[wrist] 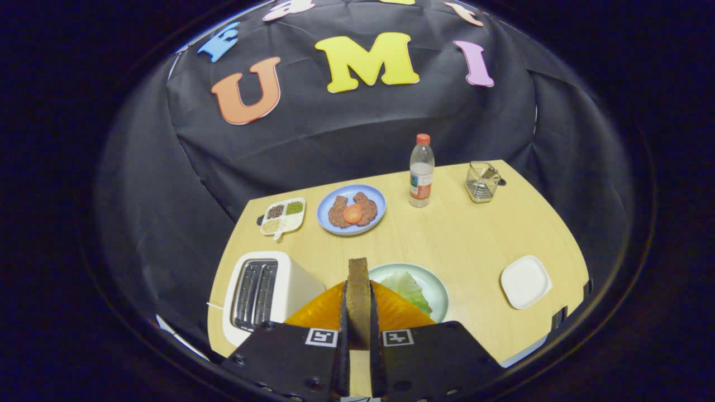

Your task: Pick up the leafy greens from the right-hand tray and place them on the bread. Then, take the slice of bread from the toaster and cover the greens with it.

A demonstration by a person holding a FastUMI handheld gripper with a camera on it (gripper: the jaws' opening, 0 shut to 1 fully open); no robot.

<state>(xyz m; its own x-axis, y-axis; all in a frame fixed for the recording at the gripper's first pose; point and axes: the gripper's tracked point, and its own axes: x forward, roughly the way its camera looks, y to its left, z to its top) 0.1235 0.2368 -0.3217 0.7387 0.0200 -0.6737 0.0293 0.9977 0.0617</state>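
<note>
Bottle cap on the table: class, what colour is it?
Red-orange, on the bottle beyond the fingers, seen in the gripper view.

bread slice (358, 301) upright, greens (410, 290) plated.

A brown slice of bread (358, 301) stands edge-on over pale green leafy greens (410, 290) on a light green plate (438, 287). Left sits a white toaster (268, 296) with dark slots; the table (475, 234) is pale wood grain. Far off, a blue plate (352, 209) carries brown patties and a red tomato slice (352, 213), beside a red-capped clear bottle (422, 170), and a white plate (525, 281) lies right.
</note>
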